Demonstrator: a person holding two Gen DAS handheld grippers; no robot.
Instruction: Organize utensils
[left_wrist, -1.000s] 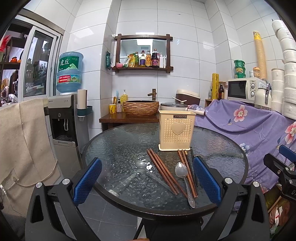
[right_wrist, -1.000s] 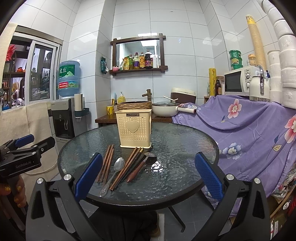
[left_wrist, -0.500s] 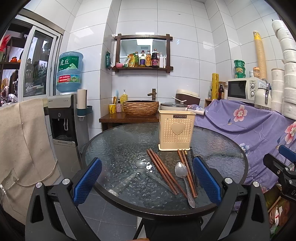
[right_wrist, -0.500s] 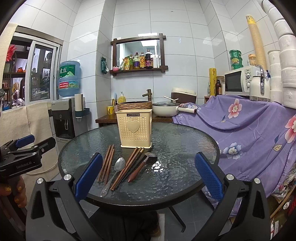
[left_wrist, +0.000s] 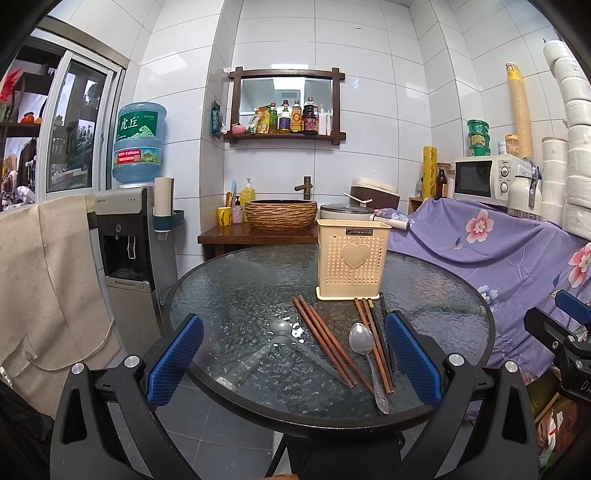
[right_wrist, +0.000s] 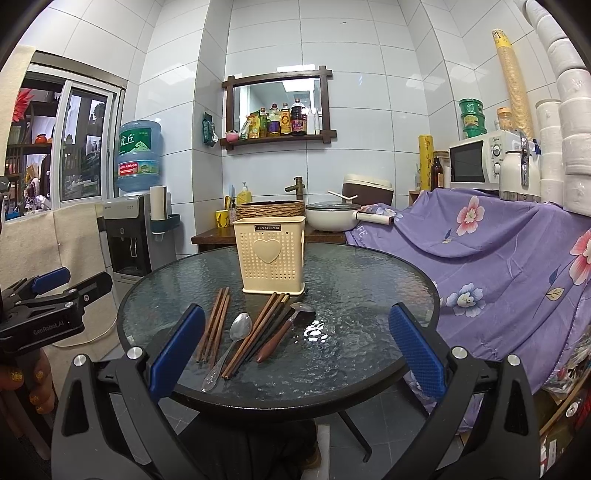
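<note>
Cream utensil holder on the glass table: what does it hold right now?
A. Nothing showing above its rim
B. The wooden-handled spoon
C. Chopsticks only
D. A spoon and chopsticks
A: nothing rises above the cream utensil holder; chopsticks and metal spoon lie on the glass table.

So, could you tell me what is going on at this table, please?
A person holds a two-finger gripper in each hand over a round glass table. Both the left gripper and the right gripper are open and hold nothing. Chopsticks and a metal spoon lie loose in front of the cream utensil holder, which looks unfilled.
</note>
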